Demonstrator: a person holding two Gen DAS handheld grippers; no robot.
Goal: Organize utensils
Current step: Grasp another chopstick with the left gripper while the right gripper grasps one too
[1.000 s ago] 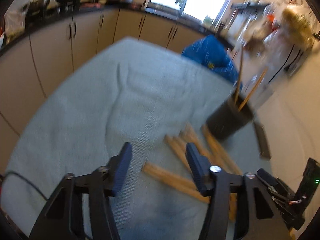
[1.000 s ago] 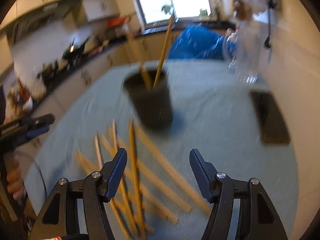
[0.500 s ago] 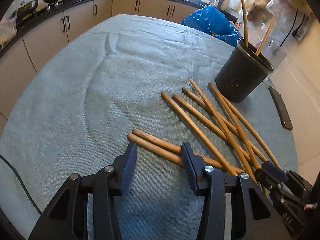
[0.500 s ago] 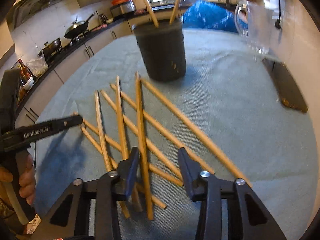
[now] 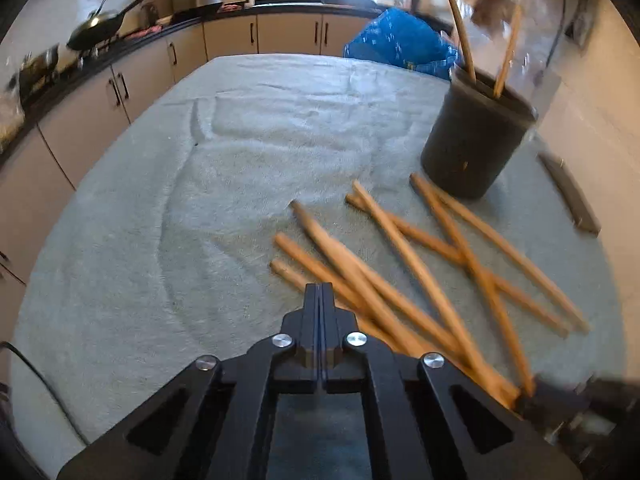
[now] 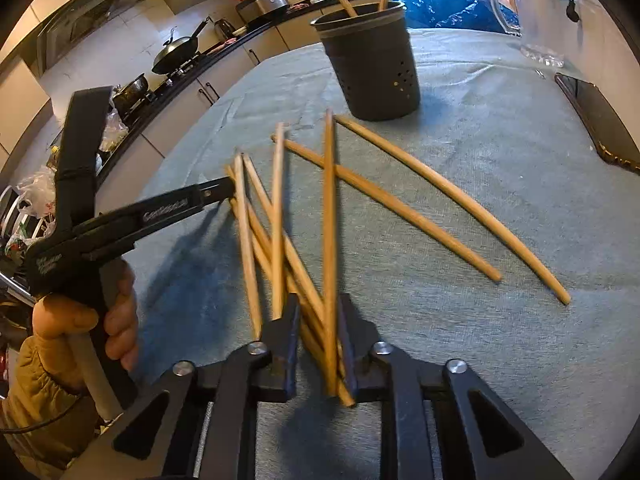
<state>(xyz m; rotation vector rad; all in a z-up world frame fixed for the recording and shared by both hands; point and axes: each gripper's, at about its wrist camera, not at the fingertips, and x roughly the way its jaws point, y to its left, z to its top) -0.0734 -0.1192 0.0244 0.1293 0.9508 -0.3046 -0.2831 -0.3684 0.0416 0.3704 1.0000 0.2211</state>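
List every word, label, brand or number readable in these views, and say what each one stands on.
White lettering on the arm of the left gripper, right wrist view: blurred, not readable.
A second white print lower on its body, near the hand: blurred, not readable.
Holder, chopsticks, phone: no text visible.

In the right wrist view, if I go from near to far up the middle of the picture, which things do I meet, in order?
right gripper closed around a bundle of chopsticks → dark utensil holder with two chopsticks standing in it → blue bag
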